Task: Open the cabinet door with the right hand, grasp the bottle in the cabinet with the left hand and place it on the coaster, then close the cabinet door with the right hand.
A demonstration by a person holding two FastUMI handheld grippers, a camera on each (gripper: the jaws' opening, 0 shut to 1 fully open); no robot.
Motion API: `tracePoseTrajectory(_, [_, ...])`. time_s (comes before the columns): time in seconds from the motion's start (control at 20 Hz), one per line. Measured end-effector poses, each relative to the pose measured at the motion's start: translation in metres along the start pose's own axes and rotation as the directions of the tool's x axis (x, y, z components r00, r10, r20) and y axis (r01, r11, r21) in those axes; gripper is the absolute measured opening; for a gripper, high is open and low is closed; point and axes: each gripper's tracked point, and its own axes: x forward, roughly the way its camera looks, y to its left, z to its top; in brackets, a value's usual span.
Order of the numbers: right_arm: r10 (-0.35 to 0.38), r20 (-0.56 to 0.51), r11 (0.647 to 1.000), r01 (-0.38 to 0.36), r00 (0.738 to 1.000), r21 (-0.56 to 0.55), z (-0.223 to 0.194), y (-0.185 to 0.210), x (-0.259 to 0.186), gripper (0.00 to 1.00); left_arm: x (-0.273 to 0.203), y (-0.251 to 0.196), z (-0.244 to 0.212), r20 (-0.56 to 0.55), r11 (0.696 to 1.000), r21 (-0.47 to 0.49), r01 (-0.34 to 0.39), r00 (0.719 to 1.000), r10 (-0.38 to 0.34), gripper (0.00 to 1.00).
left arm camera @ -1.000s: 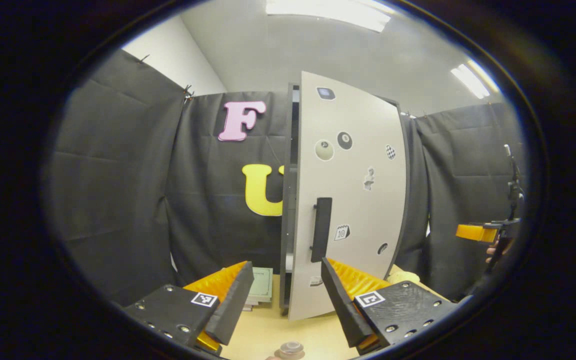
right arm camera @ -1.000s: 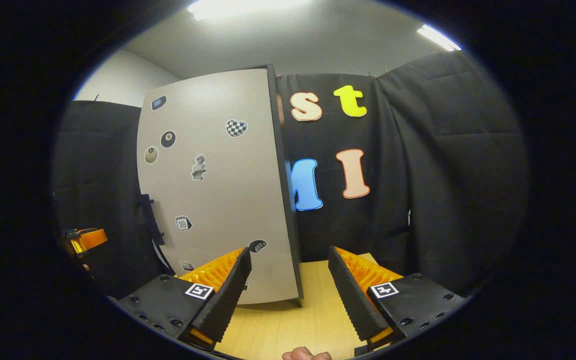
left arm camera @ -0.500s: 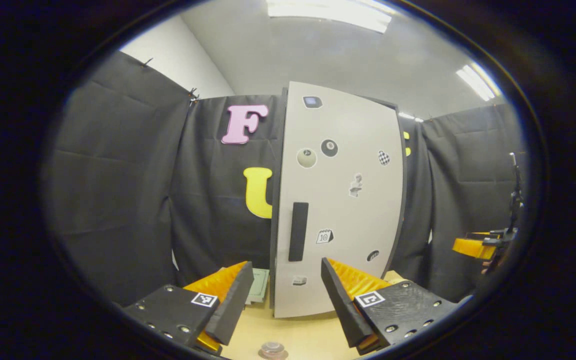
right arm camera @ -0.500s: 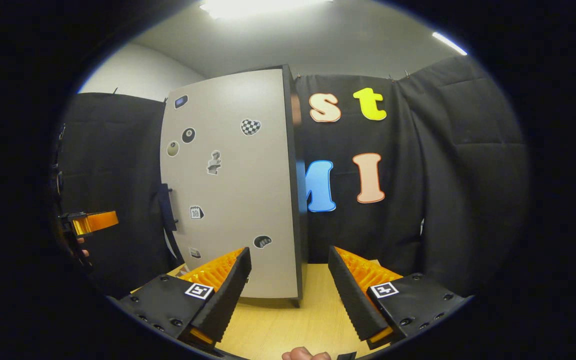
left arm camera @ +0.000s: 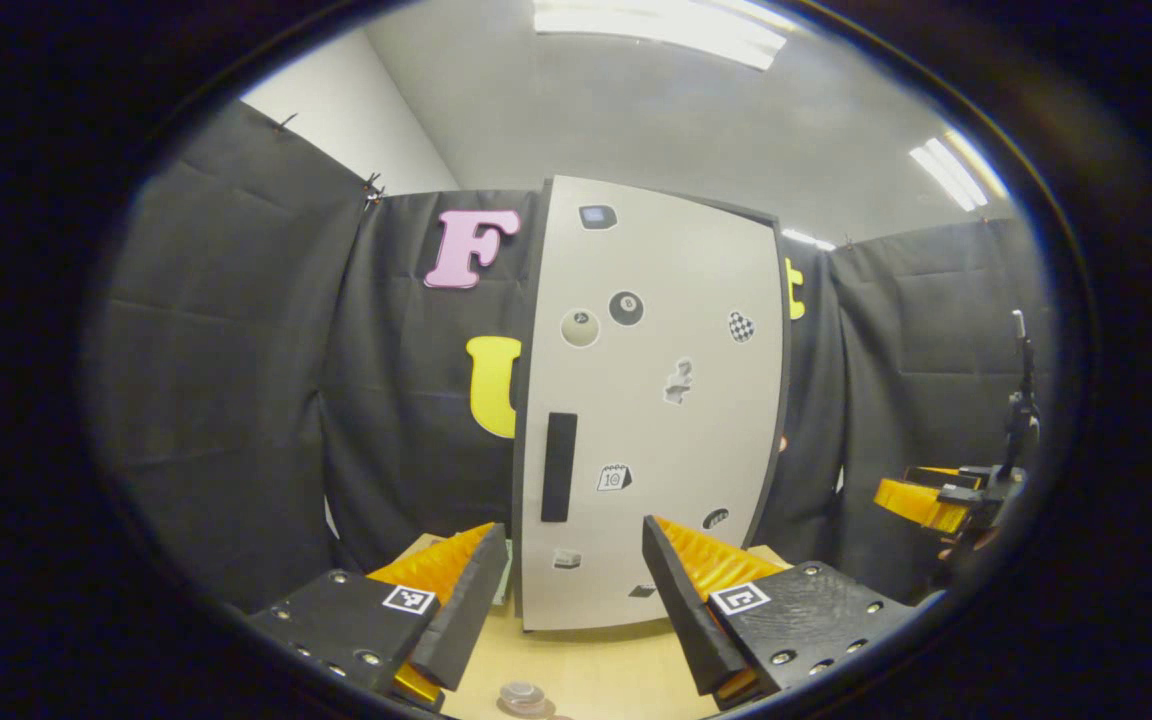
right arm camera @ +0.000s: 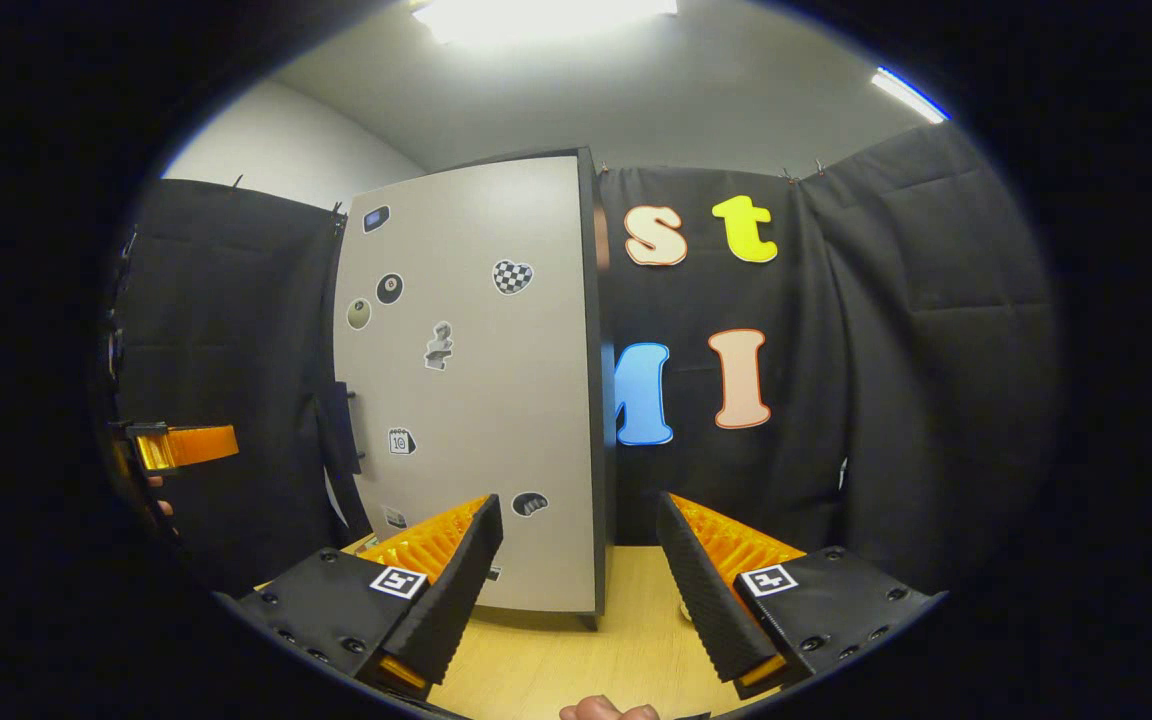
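Risk: the pale grey sticker-covered cabinet door (right arm camera: 476, 400), apparently shut ahead of the wide-open, empty right gripper (right arm camera: 576, 580), may rebound ajar. Left gripper (left arm camera: 566, 610) gapes empty; a bottle cap (left arm camera: 521, 693), probably, sits below it.

Light wooden table (right arm camera: 556, 660), cabinet (right arm camera: 496, 400) standing on it, bottle (left arm camera: 522, 697)

At the near edge of the pale wooden tabletop (left arm camera: 586, 670), in the left gripper view, a small round clear-topped object (left arm camera: 522, 696) is cut off by the picture's bottom; whether it is the bottle's cap cannot be told. The small stickers on the grey cabinet door (left arm camera: 656, 420) are too small to make out. In the right gripper view, a bit of a hand (right arm camera: 608, 711) peeks up, cut off at the bottom edge.
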Motion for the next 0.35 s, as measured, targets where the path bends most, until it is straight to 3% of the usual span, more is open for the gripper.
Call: tracePoseTrajectory(0.35, [-0.052, -0.041, 0.999, 0.053, 0.998, 0.012, -0.025, 0.009, 0.014, 0.98, 0.011, 0.03, -0.023, -0.006, 0.999, -0.011, 0.039, 0.999, -0.039, 0.82])
